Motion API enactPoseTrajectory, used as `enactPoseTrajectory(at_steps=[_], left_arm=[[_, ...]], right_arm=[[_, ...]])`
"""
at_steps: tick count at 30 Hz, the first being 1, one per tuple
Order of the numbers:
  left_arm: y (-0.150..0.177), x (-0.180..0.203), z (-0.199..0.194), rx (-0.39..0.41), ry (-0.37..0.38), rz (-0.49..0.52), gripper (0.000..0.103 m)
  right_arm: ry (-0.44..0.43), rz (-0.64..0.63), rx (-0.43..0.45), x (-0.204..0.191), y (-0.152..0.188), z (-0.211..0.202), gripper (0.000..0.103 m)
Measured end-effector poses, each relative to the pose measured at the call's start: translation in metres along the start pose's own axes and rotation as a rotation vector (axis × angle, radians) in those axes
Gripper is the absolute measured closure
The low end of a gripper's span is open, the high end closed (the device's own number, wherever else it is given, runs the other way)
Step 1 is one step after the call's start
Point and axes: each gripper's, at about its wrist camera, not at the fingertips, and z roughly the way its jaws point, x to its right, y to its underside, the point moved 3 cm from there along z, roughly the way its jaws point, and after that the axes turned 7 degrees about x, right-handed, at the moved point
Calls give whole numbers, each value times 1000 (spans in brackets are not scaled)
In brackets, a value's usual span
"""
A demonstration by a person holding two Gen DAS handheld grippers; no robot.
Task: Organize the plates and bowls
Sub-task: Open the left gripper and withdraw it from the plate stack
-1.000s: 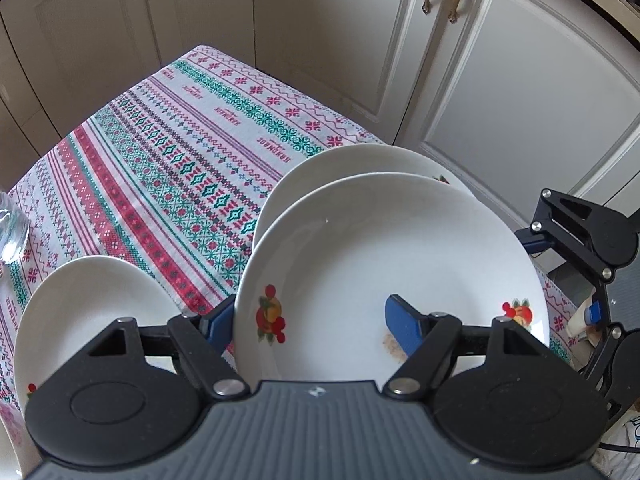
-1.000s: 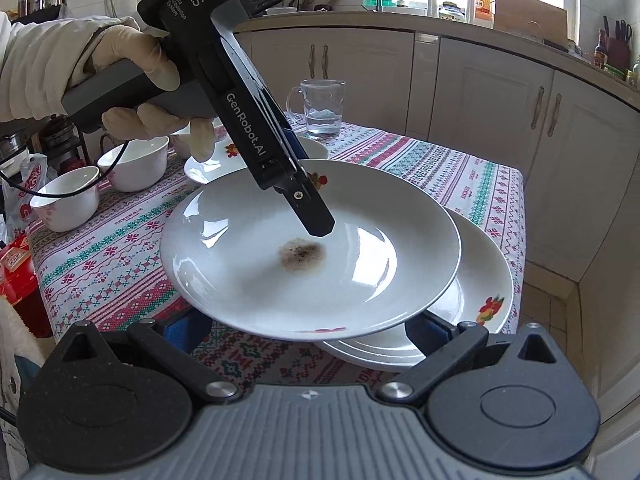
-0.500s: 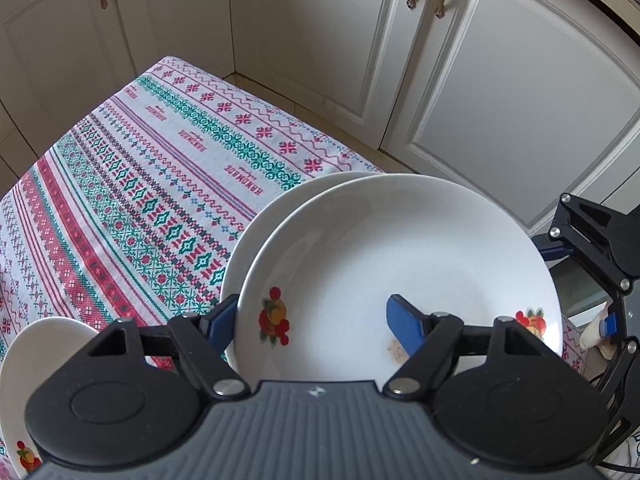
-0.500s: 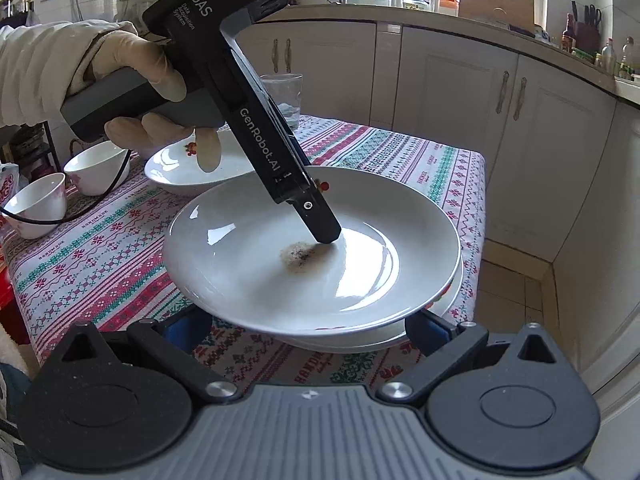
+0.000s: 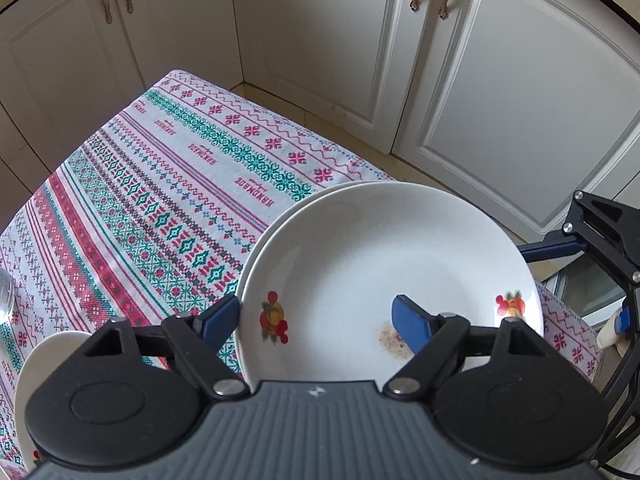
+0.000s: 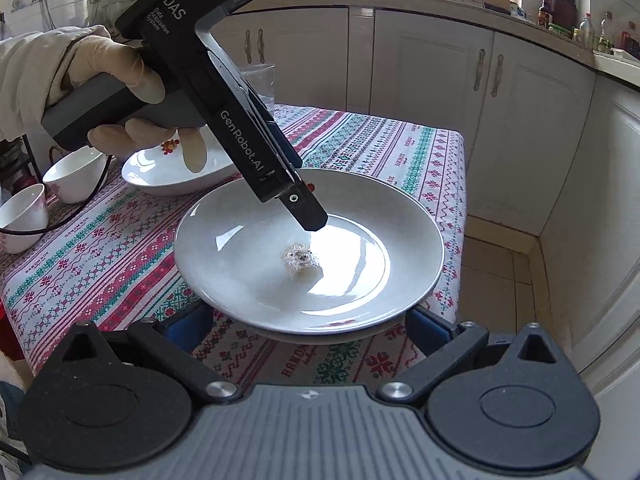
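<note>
Cream kitchen cabinets (image 5: 520,92) stand behind the surface (image 5: 168,200), which wears a patterned tablecloth; near its corner a white plate with a brown stain (image 6: 308,248) sits on top of another plate (image 5: 316,194). The left gripper (image 5: 318,318) has its fingers (image 5: 410,324) spread and opening, one outside the rim and one over the plate's inside, and neither pad seems to press on it. The right gripper (image 6: 308,326) has its fingers spread on both sides of the plate's near edge without pinching, while two white bowls (image 6: 74,174) and a third plate (image 6: 176,168) stand further back.
</note>
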Motion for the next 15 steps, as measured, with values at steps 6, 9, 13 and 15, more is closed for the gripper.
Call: enactPoseTrajectory(at_steps=[6, 9, 13, 15], left_arm=[[8, 0, -22, 77, -34, -27, 19], [17, 6, -46, 157, -113, -33, 15], [39, 20, -81, 255, -206, -75, 10], [53, 25, -94, 279, -278, -116, 8]], right_arm=[[19, 9, 23, -1, -2, -5, 0], [33, -2, 52, -8, -7, -15, 0], [36, -47, 87, -21, -15, -30, 0], [27, -70, 102, -29, -19, -37, 0]])
